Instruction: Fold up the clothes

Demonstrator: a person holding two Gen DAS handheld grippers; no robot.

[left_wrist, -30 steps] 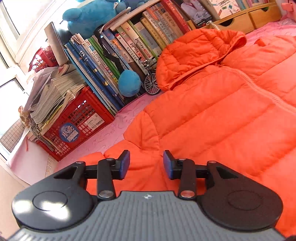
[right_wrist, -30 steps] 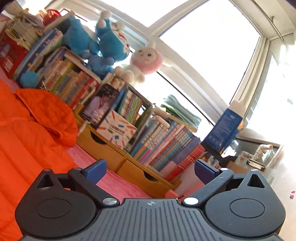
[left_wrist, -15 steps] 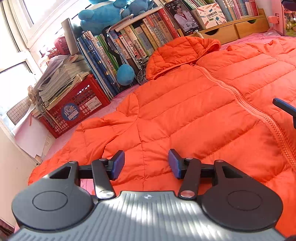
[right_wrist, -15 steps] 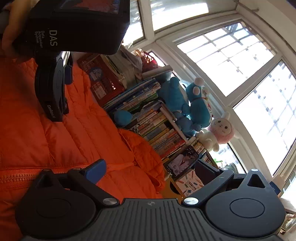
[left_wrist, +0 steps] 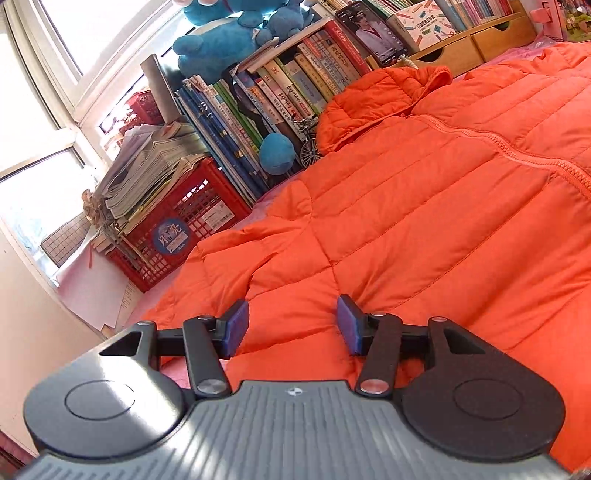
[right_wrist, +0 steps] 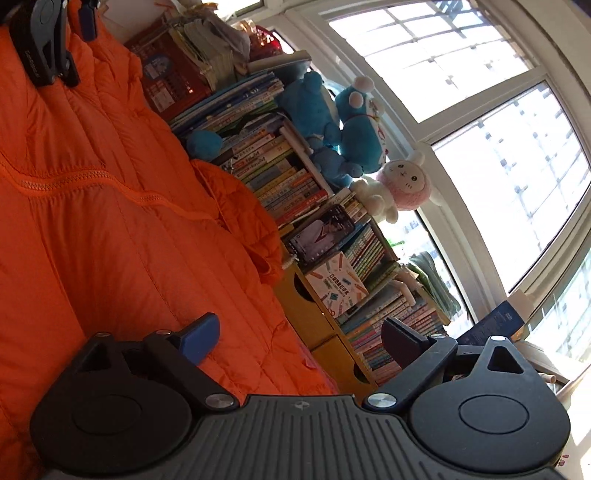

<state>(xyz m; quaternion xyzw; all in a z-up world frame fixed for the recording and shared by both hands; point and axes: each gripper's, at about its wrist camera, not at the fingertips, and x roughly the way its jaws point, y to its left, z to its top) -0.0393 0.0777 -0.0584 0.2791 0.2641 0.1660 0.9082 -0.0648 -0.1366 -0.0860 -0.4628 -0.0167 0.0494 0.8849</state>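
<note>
An orange puffer jacket (left_wrist: pixel 424 206) lies spread out and zipped on the pink cover, its hood (left_wrist: pixel 373 99) against the row of books. My left gripper (left_wrist: pixel 291 325) is open low over the jacket near its left sleeve and hem, with nothing between the blue pads. The right wrist view is rolled sideways, so the jacket (right_wrist: pixel 92 229) fills its left side. My right gripper (right_wrist: pixel 299 339) is wide open at the jacket's edge and holds nothing. One blue pad (right_wrist: pixel 88 18) of the left gripper shows at the top left of that view.
A red crate (left_wrist: pixel 184 229) stacked with papers stands at the left. Leaning books (left_wrist: pixel 266 110), blue plush toys (left_wrist: pixel 229 40), a small model bicycle (left_wrist: pixel 308 147) and wooden drawers (left_wrist: pixel 461 44) line the back. Windows (right_wrist: pixel 480 110) rise behind a rabbit plush (right_wrist: pixel 402 184).
My left gripper drew back from the shoulder toward the sleeve and hem, and its jaws widened a little. My right gripper swung from facing the window and books down beside the jacket.
</note>
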